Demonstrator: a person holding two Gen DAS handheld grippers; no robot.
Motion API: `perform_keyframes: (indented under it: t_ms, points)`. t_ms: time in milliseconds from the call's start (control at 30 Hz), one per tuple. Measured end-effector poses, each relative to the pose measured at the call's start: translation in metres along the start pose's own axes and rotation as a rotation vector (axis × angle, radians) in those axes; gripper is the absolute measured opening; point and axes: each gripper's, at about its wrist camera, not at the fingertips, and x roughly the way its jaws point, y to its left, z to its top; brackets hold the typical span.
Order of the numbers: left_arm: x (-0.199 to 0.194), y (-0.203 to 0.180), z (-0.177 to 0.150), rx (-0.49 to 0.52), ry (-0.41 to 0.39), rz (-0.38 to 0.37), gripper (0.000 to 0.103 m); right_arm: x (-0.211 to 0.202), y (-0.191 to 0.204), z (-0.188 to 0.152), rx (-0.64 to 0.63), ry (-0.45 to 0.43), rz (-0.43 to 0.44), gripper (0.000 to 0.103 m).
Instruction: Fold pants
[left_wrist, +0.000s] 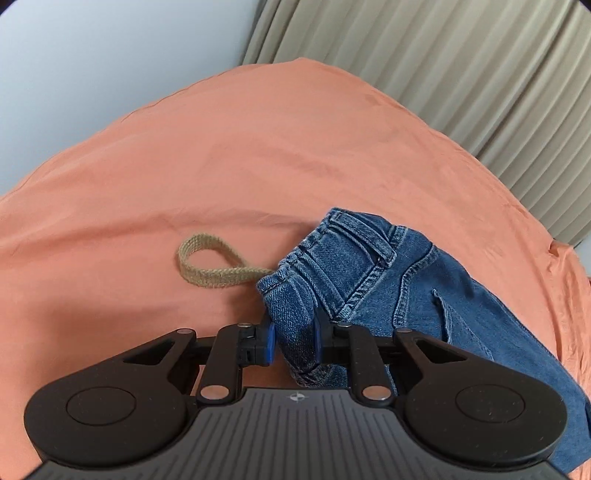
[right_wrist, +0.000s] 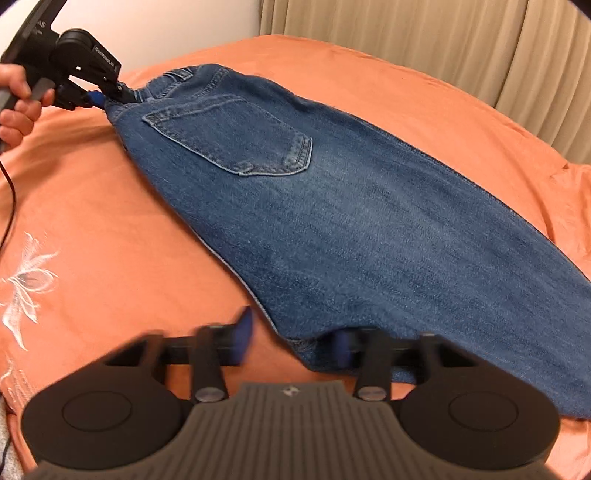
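The blue denim pants (right_wrist: 332, 206) lie back-pocket-up on the orange bed sheet (right_wrist: 92, 206), their long axis running from the waistband at upper left of the right wrist view down to the lower right edge of that frame. The left gripper (left_wrist: 293, 345) is clamped on a bunched corner of the waistband; its blue pads (left_wrist: 269, 341) press the denim from both sides at lower centre of the left wrist view. The right gripper (right_wrist: 295, 341) sits at the lower centre of its own view, at the near edge of the leg fabric. Its left finger is blurred and stands clear over bare sheet, while its right finger is at the cloth edge, so no pinch on the denim is confirmed there. In judgement, the coming fold turns on the right gripper securing that near edge, which lies directly ahead of it. The right wrist view alone shows the full garment and the person's hand (right_wrist: 16, 107) on the other tool; only the left wrist view shows a woven beige cord loop (left_wrist: 210, 264) beside the waistband.
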Motion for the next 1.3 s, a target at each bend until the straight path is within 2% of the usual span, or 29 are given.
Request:
perform_keyframes:
  t_ms: [67,167,300,400,467,533,667,767,867,900,933,1033,1167,1300]
  points:
    - [-0.007,-0.005,0.004,0.017,-0.01,0.01,0.02,-0.009,0.003,0.001,-0.002,-0.01,-0.015,0.01]
    - [-0.027,-0.017,0.012,0.069,-0.02,0.047,0.019,-0.041,-0.003,0.002,0.012,-0.042,-0.004,0.003]
    - [-0.072,-0.023,0.012,0.177,-0.053,0.125,0.019,-0.085,-0.012,0.011,0.116,-0.064,0.076,0.003]
    - [-0.092,0.0,0.004,0.209,-0.035,0.198,0.019,-0.108,0.001,0.001,0.151,-0.073,0.175,0.003]
    - [-0.088,0.022,-0.006,0.186,0.008,0.233,0.019,-0.106,0.015,-0.014,0.173,-0.047,0.24,0.003]
    - [-0.072,0.04,-0.019,0.162,0.054,0.257,0.019,-0.092,0.028,-0.032,0.201,-0.018,0.264,0.003]
    - [-0.04,0.043,-0.034,0.155,0.087,0.303,0.021,-0.062,0.034,-0.055,0.267,0.026,0.24,0.003]
    - [-0.028,0.039,-0.029,0.159,0.119,0.322,0.027,-0.061,0.03,-0.056,0.301,0.026,0.235,0.008]
    - [-0.03,0.032,-0.018,0.231,0.142,0.349,0.052,-0.074,0.025,-0.06,0.318,0.027,0.225,0.012]
    - [-0.034,0.03,-0.016,0.273,0.138,0.365,0.065,-0.079,0.021,-0.063,0.325,0.023,0.219,0.013]
    - [-0.039,0.026,-0.013,0.308,0.126,0.38,0.073,-0.085,0.018,-0.066,0.329,0.022,0.208,0.015]
    - [-0.061,0.022,-0.012,0.353,0.079,0.394,0.076,-0.099,0.0,-0.075,0.337,0.006,0.158,0.024]
    - [-0.083,-0.005,-0.013,0.379,0.028,0.327,0.076,-0.122,-0.05,-0.087,0.371,-0.026,0.06,0.03]
    - [-0.083,-0.053,-0.026,0.458,0.031,0.25,0.076,-0.138,-0.118,-0.099,0.452,-0.04,-0.06,0.03]
